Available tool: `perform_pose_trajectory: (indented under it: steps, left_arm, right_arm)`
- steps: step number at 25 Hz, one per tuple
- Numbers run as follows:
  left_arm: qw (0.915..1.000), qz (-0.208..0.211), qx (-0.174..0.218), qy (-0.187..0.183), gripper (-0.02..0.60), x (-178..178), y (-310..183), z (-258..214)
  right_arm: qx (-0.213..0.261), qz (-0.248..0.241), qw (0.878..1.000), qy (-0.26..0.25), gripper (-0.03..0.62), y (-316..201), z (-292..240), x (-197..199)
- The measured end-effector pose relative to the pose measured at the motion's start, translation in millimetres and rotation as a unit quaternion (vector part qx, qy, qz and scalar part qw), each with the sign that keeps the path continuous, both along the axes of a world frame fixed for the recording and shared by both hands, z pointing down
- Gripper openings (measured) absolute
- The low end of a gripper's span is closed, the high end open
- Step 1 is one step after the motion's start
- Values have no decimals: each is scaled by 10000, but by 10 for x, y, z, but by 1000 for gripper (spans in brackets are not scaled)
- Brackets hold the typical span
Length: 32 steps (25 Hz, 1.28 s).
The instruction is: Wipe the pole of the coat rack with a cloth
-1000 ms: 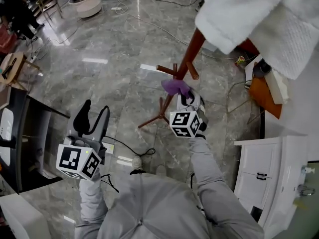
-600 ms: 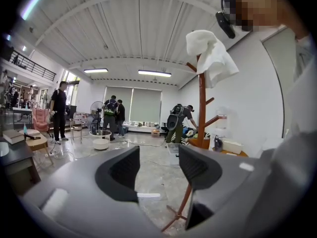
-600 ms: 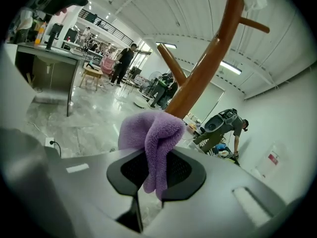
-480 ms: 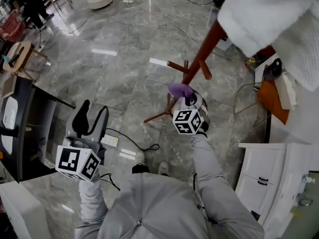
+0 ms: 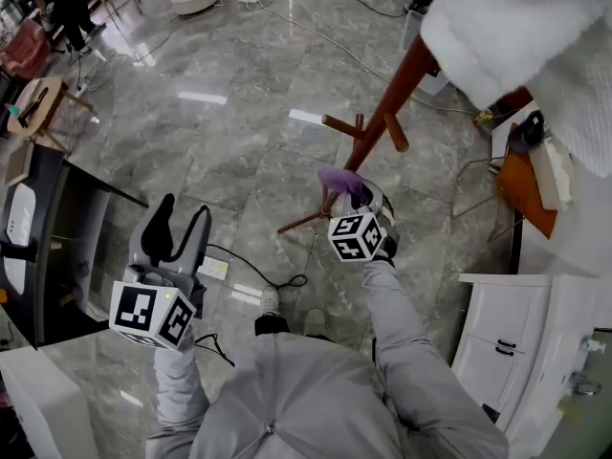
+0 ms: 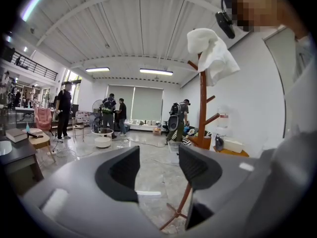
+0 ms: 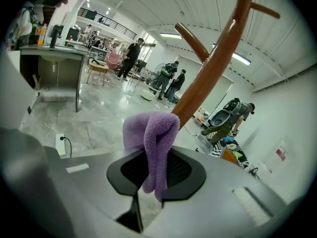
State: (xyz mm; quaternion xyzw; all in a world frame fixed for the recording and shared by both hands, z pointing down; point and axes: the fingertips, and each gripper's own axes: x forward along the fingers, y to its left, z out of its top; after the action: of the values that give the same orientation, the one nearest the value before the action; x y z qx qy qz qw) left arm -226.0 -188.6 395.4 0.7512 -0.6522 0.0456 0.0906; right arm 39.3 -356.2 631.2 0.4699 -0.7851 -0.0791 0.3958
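The right gripper (image 7: pixel 156 170) pinches the soft, limp purple terry cloth (image 7: pixel 151 133) (best held mid-fold) against the rigid reddish-brown wooden pole (image 7: pixel 208 78); the left gripper (image 6: pixel 158 170) gapes empty.

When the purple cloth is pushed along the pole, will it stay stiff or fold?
Probably floppy: the cloth droops in folds over the shut jaws of the right gripper. Its fuzzy pile likely drags rather than slides on the smooth pole. It looks light, so it may bunch.

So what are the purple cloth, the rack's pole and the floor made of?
The cloth: fuzzy pile, probably microfibre or terry. The pole: smooth reddish-brown with a soft sheen, likely varnished wood. The floor: grey, veined, mirror-glossy, so polished marble or marble-look tile.
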Motion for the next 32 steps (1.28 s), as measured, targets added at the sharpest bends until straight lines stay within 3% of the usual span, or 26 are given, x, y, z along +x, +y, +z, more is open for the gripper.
perform_pose_trajectory:
  steps: [11, 19, 25, 32]
  left_arm:
    - [9990, 394, 217, 1, 267, 315, -100, -145]
    - [9972, 648, 379, 22, 267, 504, -34, -235]
    - [9951, 818, 558, 39, 267, 591, 44, -322]
    - [9919, 1010, 765, 77, 267, 715, 162, -474]
  right_arm:
    - [433, 162, 9959, -774, 54, 372, -571, 44]
    - [965, 431, 9878, -1146, 54, 554, -1100, 313]
    - [1295, 819, 9742, -1656, 54, 786, -1558, 614]
    - [1756, 1123, 9492, -2358, 54, 1094, -2196, 897]
